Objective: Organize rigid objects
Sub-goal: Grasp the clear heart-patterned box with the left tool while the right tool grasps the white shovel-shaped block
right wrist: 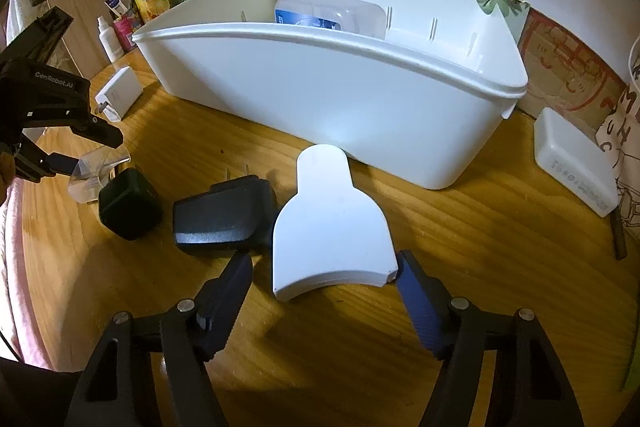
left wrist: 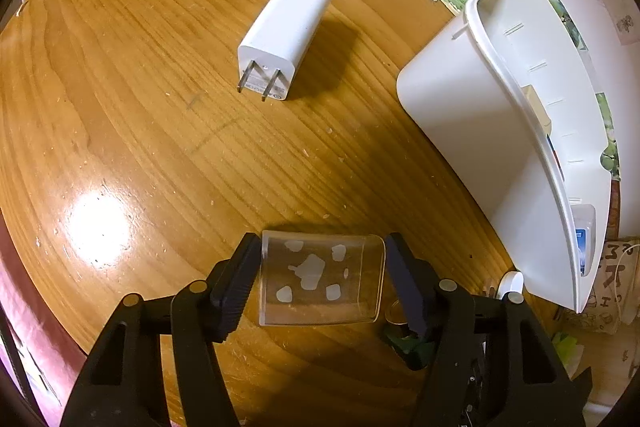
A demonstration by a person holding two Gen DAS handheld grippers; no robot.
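Clear acrylic, a small block (left wrist: 322, 277) with pale etched shapes inside, sits clamped between my left tongs (left wrist: 323, 273) low over the glossy wooden table (left wrist: 140, 107). My right tongs (right wrist: 324, 277) are spread around a smooth white paddle-shaped piece (right wrist: 332, 227), one finger seemingly touching it. "GenRobot.AI" is printed on the left tool. Nearby: white charger (left wrist: 284, 35), two black adapters (right wrist: 224, 215), white slotted bin (right wrist: 340, 99).

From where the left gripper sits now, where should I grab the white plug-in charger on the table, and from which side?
Grip the white charger across its two long flat sides, about mid-body, coming down from above. It lies flat on the table with its prongs pointing toward the camera, so stay behind them. The long sides are parallel and clear of neighbours. The left gripper holds a clear block; place that first.
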